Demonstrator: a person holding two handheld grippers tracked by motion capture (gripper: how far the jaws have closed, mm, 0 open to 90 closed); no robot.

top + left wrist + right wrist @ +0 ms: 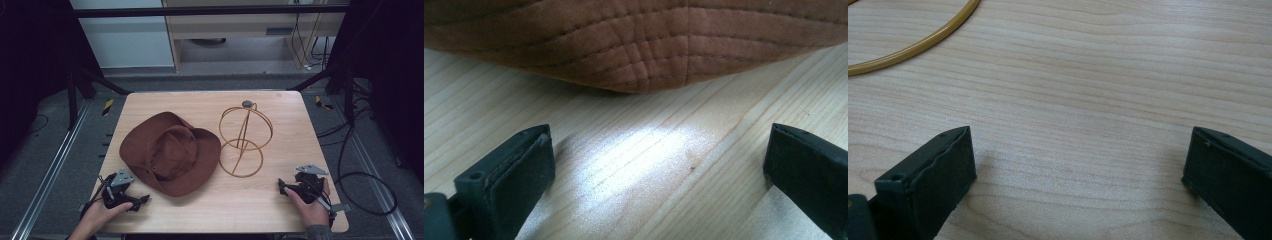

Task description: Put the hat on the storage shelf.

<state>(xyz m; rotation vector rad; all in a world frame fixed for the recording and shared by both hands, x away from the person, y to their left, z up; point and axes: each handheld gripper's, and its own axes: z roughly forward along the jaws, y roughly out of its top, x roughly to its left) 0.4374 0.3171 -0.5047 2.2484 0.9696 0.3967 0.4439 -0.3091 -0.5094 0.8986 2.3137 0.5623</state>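
High view: on the pale wooden counter (280, 210), the brown wide-brimmed felt hat (170, 152) lies left of the gold wire hat stand (243, 142). Its brim edge sits just ahead of the nearer left hand-held gripper (145, 199), jaws wide apart and empty; the right hand-held gripper (281, 186) likewise gapes empty.

brown hat (170, 152), golden wire stand (245, 140)
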